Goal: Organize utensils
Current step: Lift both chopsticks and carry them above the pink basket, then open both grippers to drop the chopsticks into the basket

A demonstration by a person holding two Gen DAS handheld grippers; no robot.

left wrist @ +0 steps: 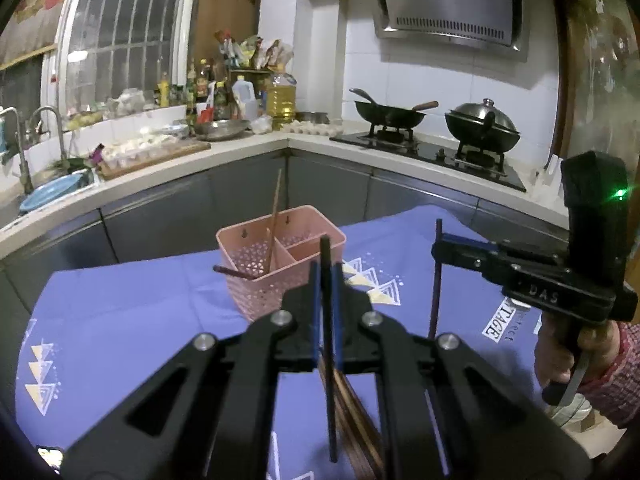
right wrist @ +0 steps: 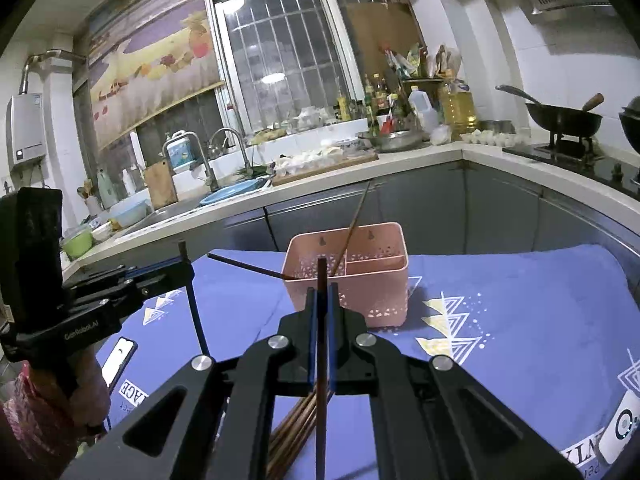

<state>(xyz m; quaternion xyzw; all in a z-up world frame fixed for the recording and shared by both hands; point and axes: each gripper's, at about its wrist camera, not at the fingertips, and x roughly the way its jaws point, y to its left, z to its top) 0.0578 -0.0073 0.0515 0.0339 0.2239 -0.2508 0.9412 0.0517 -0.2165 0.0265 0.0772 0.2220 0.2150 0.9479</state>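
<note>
Left jaws: the left gripper (left wrist: 327, 280) is clenched on one dark chopstick (left wrist: 329, 344), held upright, tip just above the blue pads.
Right jaws: the right gripper (right wrist: 321, 294) is clenched on one brown chopstick (right wrist: 321, 344), also upright.
Pile: more loose chopsticks (right wrist: 298, 424) lie on the table below both grippers.
Basket: the pink basket (right wrist: 360, 300) stands on the purple cloth (right wrist: 520, 300) just ahead of both grippers; one stick (right wrist: 352, 232) leans in a compartment, another (right wrist: 244, 266) hangs out over the left rim.
Risk, slip: each stick is pinched at one narrow point, so it could pivot or slide if tilted.
Risk, clash: both grippers aim at the same opening; sticks or fingers could collide.
Risk, knock: an incoming tip could strike the leaning stick or flip the overhanging one onto the cloth.
Risk, basket: it looks light; a push on the rim may shift or tip it.
Risk, sorting: which compartment suits is unclear.
</note>
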